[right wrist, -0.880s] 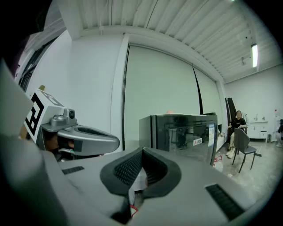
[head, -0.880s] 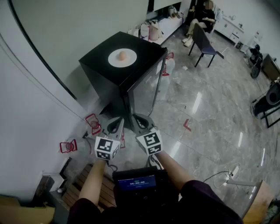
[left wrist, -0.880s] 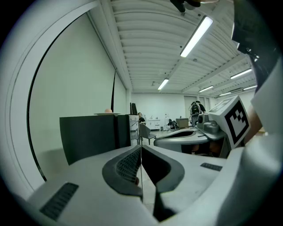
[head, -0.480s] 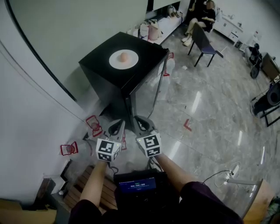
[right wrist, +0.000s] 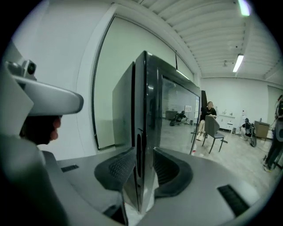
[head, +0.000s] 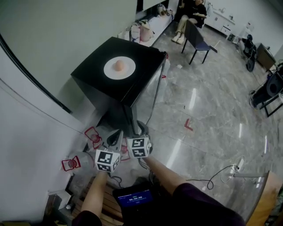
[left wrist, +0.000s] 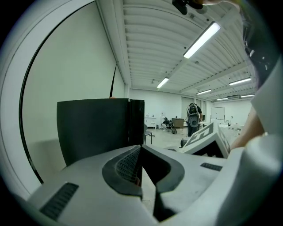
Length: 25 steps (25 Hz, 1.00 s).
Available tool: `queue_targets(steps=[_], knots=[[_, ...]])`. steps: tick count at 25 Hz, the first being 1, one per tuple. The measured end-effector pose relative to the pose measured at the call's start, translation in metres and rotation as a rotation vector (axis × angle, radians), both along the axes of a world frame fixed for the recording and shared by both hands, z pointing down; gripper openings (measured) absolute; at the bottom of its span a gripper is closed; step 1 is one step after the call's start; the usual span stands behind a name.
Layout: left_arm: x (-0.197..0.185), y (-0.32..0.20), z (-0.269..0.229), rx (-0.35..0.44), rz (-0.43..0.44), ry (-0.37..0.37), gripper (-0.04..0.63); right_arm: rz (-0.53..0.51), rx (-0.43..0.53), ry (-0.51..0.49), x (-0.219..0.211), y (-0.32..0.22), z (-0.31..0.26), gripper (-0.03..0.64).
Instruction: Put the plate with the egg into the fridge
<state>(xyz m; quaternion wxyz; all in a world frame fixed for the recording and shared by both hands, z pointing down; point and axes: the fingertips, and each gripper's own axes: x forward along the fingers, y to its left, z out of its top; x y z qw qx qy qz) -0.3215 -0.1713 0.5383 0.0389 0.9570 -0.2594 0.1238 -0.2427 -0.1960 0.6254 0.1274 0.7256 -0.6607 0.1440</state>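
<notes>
The white plate (head: pixel 109 70) lies flat on the black top of the small fridge (head: pixel 143 57), about in the middle of it, and the egg (head: pixel 119 65) rests at the plate's centre. Nothing touches the plate or the egg; both grippers are well below them, at the fridge's near corner.

The fridge stands on the floor beside a pale wall, with its glass fridge door (head: pixel 154 90) on the side that faces the open room. In the right gripper view the near vertical edge of that door (right wrist: pixel 142 110) runs straight up between the fingers (right wrist: pixel 117 170), and the two pads sit narrowly against it, one on each face, so the right gripper (head: pixel 140 127) is clamped on the door's edge.

The left gripper (head: pixel 116 137) hangs just beside the right one, towards the wall, and holds nothing. In its own view the fingers (left wrist: pixel 126 165) are drawn together, the tips meeting with nothing between them, and the dark side of the fridge rises ahead.

On the polished grey floor (head: pixel 208 114) near the fridge's foot lie red markers (head: pixel 93 131). A small lit screen (head: pixel 134 198) sits against the person's chest between the forearms. Farther off, past the fridge, a person (head: pixel 188 11) sits by a dark chair (head: pixel 196 40), and a cable (head: pixel 219 170) trails across the floor at the right.
</notes>
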Motion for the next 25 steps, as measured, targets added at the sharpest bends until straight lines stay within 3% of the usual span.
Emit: queue_targets(steps=[7,13,20,25], knots=[[-0.026,-0.026,0.017,-0.036,-0.004,0.012,0.011,0.147,0.002,0.035,0.011,-0.026,0.016,0.109],[-0.027,-0.042,0.028,-0.063,-0.008,0.02,0.011,0.14,0.013,0.055,0.012,-0.028,0.015,0.105],[-0.017,-0.042,0.039,-0.076,0.012,0.008,0.011,0.141,0.001,0.004,0.01,-0.021,0.018,0.086],[0.0,-0.032,0.044,-0.06,0.088,-0.019,0.011,0.126,0.015,-0.015,0.017,-0.007,0.012,0.078]])
